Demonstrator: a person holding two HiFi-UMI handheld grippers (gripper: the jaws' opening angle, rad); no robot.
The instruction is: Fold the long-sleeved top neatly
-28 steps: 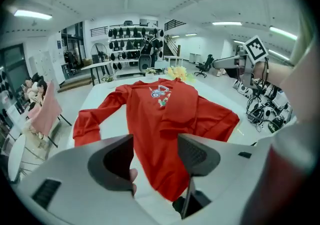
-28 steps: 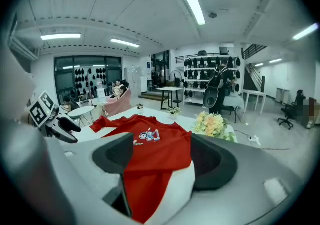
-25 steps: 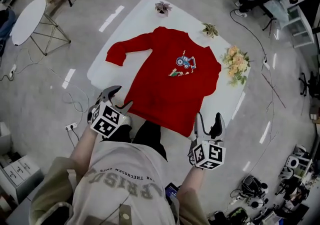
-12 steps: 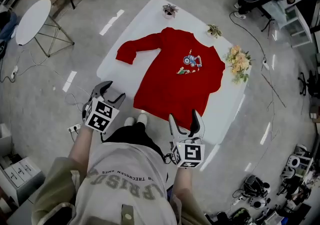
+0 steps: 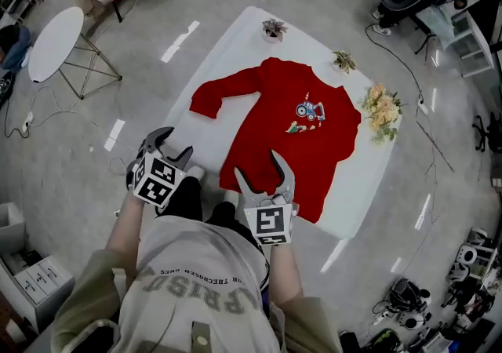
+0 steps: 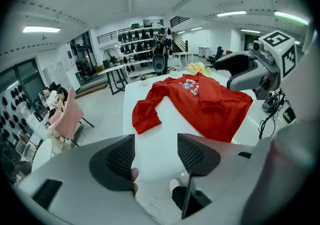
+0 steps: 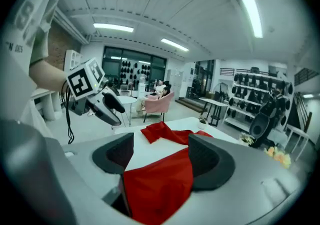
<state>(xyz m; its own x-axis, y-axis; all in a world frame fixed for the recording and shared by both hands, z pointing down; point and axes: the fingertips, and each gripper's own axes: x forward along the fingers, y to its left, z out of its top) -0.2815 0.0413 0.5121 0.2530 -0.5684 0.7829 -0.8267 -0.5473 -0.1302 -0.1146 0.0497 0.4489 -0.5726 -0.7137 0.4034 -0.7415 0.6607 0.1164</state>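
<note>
On the white rectangular table (image 5: 235, 49), mid-frame in head view – red long-sleeved top (image 5: 294, 136): lies flat, front up, collar at the far edge, hem twd the person.
Sleeve at picture left (image 5: 223, 92): out to the side, bent, cuff on bare table.
Other sleeve: hard to make out in head view; in left gripper view it looks folded across the front.
Chest print: small, multicolour; too small to tell details.
Left gripper (image 5: 170, 146): lower left of frame, by the table's near-left corner, clear of the top. Jaws apart, nothing btwn them; only table and floor show through the gap.
Right gripper (image 5: 259, 169): lower centre, over the hem. Jaws apart, red cloth in view btwn them, not pinched; can't tell if tips touch the fabric.
Hem: part hidden behind right gripper in head view.
Table's near edge: cut off by the person's grey printed shirt (image 5: 196, 281).
Far/right edge: two small potted plants (image 5: 274, 28), bunch of pale flowers (image 5: 380, 112), all off the top.
</note>
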